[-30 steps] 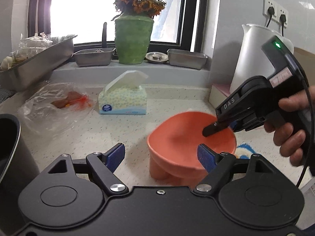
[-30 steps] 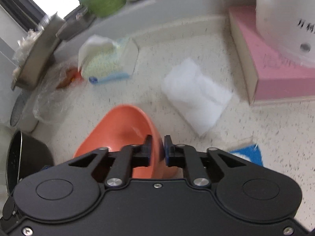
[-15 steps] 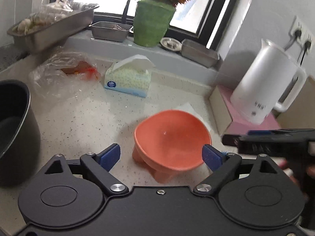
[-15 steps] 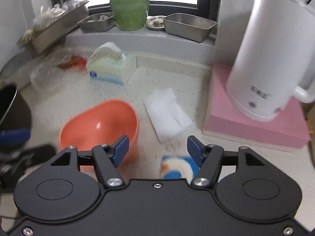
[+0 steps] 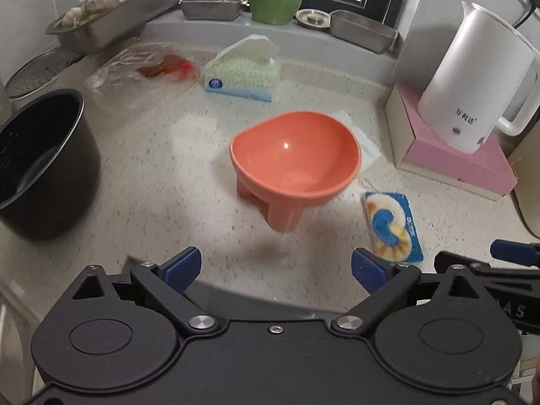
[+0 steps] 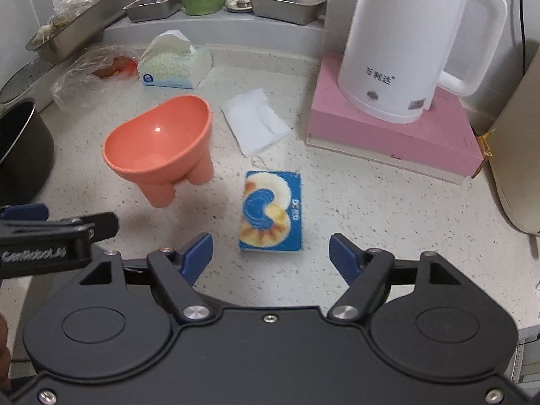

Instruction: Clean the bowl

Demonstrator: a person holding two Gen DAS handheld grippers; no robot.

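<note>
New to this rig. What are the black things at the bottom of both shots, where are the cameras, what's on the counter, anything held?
No robot arm here: a person holds a two-finger gripper in each hand, each with a fisheye camera looking along its fingers. The black body at the bottom is the gripper itself. One view shows the left gripper, the other the right gripper; both are open and hold nothing. On the speckled counter stand an orange footed bowl, a blue patterned sponge, a folded white cloth, a tissue box, a white kettle on a pink box, and a dark pot.
</note>
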